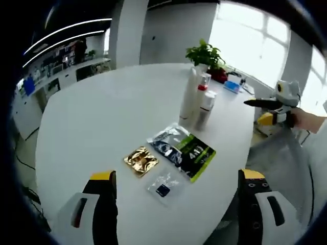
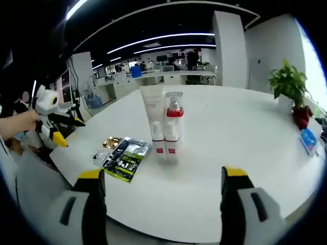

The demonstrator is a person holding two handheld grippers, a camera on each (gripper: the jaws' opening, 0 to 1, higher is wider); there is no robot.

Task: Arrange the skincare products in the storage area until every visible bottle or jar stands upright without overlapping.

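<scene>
Upright white bottles (red-banded) clustered on white table

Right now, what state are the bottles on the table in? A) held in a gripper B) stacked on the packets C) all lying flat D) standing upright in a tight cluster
D: the bottles stand upright close together on the white table, apart from the flat packets; both grippers are open and hold nothing.

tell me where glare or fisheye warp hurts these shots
Left gripper view: the window is blown out white and the table edge bows. Right gripper view: lighting is more even, the bottles read clearly, ceiling lights curve.
</scene>
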